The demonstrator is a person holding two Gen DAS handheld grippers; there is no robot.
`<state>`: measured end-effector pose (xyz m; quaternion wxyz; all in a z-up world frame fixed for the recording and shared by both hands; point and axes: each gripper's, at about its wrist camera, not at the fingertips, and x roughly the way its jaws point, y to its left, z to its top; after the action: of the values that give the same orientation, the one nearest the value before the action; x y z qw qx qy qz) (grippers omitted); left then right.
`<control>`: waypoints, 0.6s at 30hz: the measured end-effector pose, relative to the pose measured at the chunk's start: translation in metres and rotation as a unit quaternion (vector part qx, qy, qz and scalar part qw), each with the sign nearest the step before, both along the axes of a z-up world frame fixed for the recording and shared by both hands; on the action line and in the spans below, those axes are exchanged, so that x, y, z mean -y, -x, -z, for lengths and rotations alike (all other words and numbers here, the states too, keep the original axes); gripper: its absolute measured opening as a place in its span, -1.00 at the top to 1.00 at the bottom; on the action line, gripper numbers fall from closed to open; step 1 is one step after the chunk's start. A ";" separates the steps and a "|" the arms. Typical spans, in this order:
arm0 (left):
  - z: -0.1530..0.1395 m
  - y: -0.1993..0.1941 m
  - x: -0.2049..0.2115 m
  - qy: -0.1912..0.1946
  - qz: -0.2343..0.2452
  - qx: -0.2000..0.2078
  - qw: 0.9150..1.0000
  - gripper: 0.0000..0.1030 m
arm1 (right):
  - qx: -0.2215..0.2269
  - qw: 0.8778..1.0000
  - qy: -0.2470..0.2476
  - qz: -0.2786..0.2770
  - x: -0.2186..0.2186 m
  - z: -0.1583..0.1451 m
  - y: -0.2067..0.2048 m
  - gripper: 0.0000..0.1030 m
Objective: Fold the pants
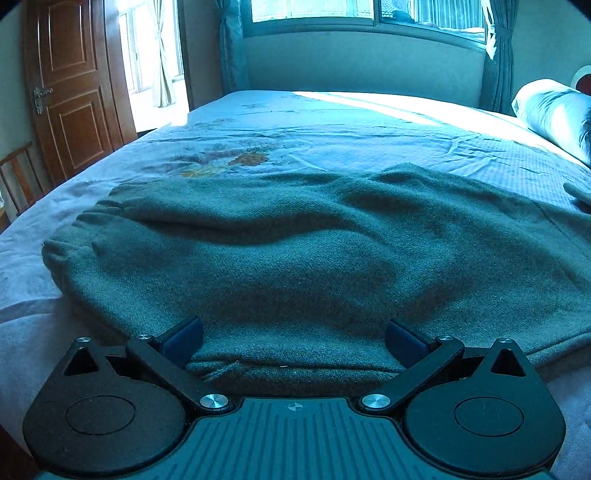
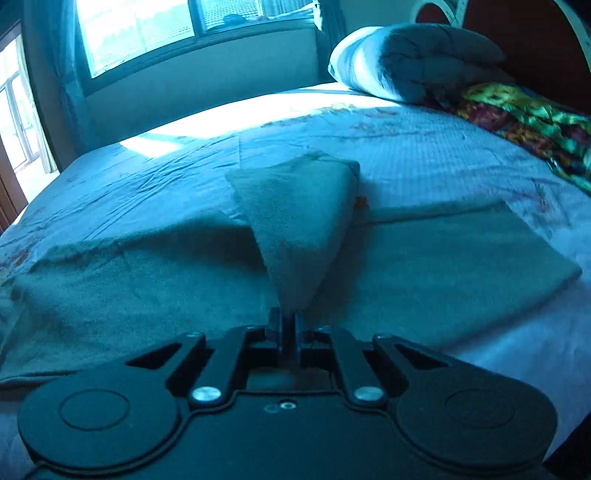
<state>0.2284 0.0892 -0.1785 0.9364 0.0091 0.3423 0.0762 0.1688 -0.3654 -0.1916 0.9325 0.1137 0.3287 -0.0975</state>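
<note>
While the left wrist view is looking low across the bed (image 1: pixel 332 122), the pants (image 1: pixel 295 251) are lying spread over the near part of the pale blue bedspread, rumpled into soft ridges; the left gripper (image 1: pixel 293 341) is sitting at their near edge with its jaws standing wide apart, one blue pad (image 1: pixel 183 341) on each side of a stretch of the dark green fabric and neither pressing it; beyond the pants a floral print (image 1: pixel 229 160) is showing on the bedspread, a pillow (image 1: pixel 550 110) is lying at the far right, a brown wooden door (image 1: pixel 74 92) is standing at the left, and a window (image 1: pixel 365 14) with curtains is running along the far wall.

Where the right wrist view is taking over, the right gripper (image 2: pixel 285 325) is holding its jaws nearly closed on a corner of the pants (image 2: pixel 147 280), and that pinched part is rising as a raised flap (image 2: pixel 295 221) above the rest of the garment, which is lying flat on the bed (image 2: pixel 424 155) to both sides; a folded quilt (image 2: pixel 417 62) and a colourful patterned cloth (image 2: pixel 524 118) are resting near the headboard (image 2: pixel 535 40); sunlight is falling bright across the far side of the bedspread.
</note>
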 end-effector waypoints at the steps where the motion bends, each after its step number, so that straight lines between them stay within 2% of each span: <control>1: 0.000 0.000 0.000 0.001 -0.001 0.000 1.000 -1.00 | -0.010 1.000 0.008 0.004 0.003 0.006 0.009 1.00; 3: -0.001 0.000 0.000 0.001 -0.002 0.002 1.000 -1.00 | 0.008 1.000 0.014 0.000 0.009 0.002 0.022 1.00; 6: -0.005 0.005 -0.001 0.003 -0.010 0.011 1.000 -1.00 | 0.064 0.997 0.046 -0.009 0.005 -0.022 0.023 0.73; 7: -0.006 0.008 -0.001 0.000 -0.017 0.016 1.000 -1.00 | 0.072 0.995 0.060 -0.019 0.001 -0.027 0.018 0.66; 10: -0.009 0.011 -0.002 -0.014 -0.029 0.014 0.999 -1.00 | 0.071 0.986 0.131 -0.070 -0.019 -0.035 -0.011 0.66; 12: -0.010 0.010 -0.007 -0.014 -0.039 0.009 0.999 -1.00 | 0.055 0.976 0.186 -0.103 -0.035 -0.029 -0.033 0.58; 13: -0.010 0.009 -0.009 -0.013 -0.043 0.006 0.999 -1.00 | 0.040 0.968 0.218 -0.118 -0.043 -0.024 -0.044 0.34; 15: -0.008 0.007 -0.012 -0.007 -0.044 -0.002 0.999 -1.00 | 0.008 0.940 0.313 -0.132 -0.060 -0.006 -0.067 0.01; 16: -0.007 0.006 -0.012 -0.008 -0.044 -0.004 0.999 -1.00 | 0.005 0.929 0.346 -0.132 -0.063 -0.001 -0.073 0.07; 17: -0.006 0.005 -0.012 -0.010 -0.044 -0.005 0.999 -1.00 | 0.003 0.922 0.364 -0.130 -0.064 0.002 -0.077 0.24; 18: -0.005 0.004 -0.011 -0.012 -0.045 -0.006 0.999 -1.00 | 0.000 0.928 0.351 -0.124 -0.058 0.000 -0.080 0.93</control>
<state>0.2244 0.1007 -0.1730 0.9298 0.0051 0.3472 0.1221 0.2492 -0.3070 -0.1919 0.9176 -0.2625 0.2848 -0.0901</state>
